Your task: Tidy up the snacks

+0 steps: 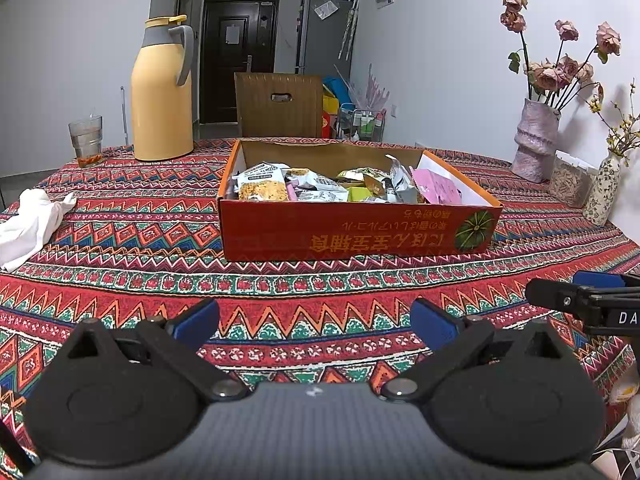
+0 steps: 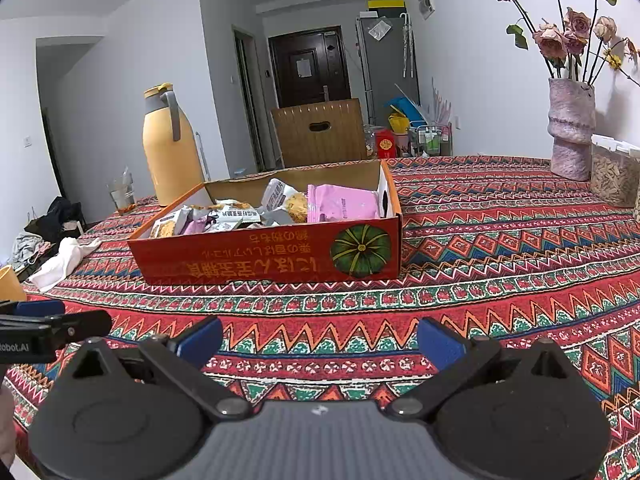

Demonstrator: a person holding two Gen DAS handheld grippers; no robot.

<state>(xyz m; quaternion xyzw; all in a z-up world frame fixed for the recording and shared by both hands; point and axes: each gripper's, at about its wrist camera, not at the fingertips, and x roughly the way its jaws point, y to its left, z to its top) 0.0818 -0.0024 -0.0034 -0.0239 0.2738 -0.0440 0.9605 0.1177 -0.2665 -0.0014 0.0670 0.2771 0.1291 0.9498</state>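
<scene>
Cardboard box [image 1: 356, 232] holding loose snack packets [image 1: 296, 186] is being seen mid-table, well apart from both grippers. Left gripper [image 1: 314, 322] and right gripper [image 2: 320, 338] are being held wide open, empty. Risks judged: crinkly packets being crushed or slipping out; light box being shoved across patterned tablecloth [image 1: 120, 300]; glass [image 1: 86, 140] or vase [image 1: 534, 144] being knocked. Hallway door is being seen behind.

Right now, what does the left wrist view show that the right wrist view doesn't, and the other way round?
Only the left wrist view shows the small floral vase with yellow sprigs at the far right, and the right gripper poking in. Only the right wrist view shows a pile of clothes beyond the table's left edge, and the left gripper entering. Both show the red snack box, yellow thermos, glass, white cloth, pink vase and open jaws holding nothing.
</scene>
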